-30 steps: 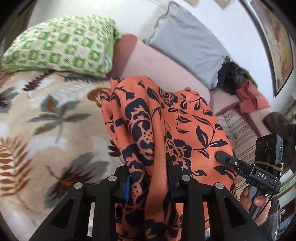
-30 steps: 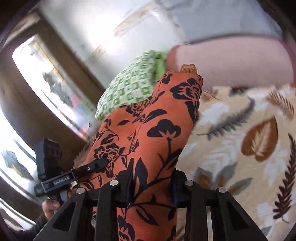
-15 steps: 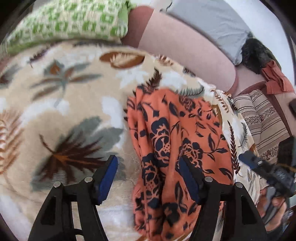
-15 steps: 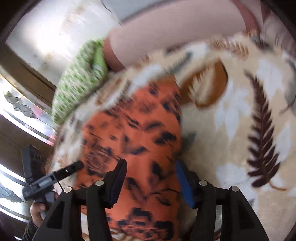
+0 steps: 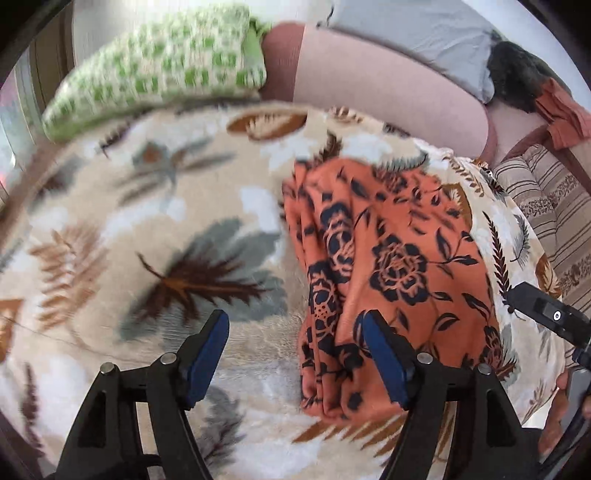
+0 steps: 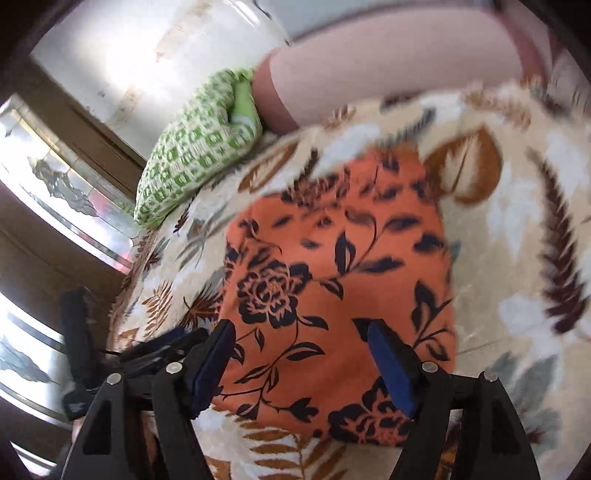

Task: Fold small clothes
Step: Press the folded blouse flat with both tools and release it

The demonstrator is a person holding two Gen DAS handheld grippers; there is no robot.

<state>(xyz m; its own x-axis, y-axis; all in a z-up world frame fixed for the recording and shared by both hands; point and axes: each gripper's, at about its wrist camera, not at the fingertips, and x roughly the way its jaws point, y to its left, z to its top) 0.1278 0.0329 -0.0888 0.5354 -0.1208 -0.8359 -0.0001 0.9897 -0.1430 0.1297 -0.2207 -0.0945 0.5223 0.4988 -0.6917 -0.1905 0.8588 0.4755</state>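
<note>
An orange garment with a black flower print (image 5: pixel 391 266) lies folded flat on the leaf-patterned blanket (image 5: pixel 147 229). My left gripper (image 5: pixel 295 332) hovers over the garment's near left edge, its jaws still opening, pads off the cloth and nothing held. The same garment (image 6: pixel 332 280) fills the middle of the right wrist view. There my right gripper (image 6: pixel 301 341) hangs above its near edge, jaws also still opening, blue pads clear of the fabric. The other hand-held gripper shows at the right edge (image 5: pixel 546 317) and at the lower left (image 6: pixel 110 358).
A green checked pillow (image 5: pixel 162 70) lies at the blanket's far edge beside a pink bolster (image 5: pixel 388 85) and a grey pillow (image 5: pixel 413 33). A striped cushion (image 5: pixel 554 218) sits to the right. A window (image 6: pixel 48 206) is at the left.
Both grippers let go of the orange garment and opened wide. The cloth, earlier held up, dropped flat onto the blanket. Both hands tilted downward over it.
</note>
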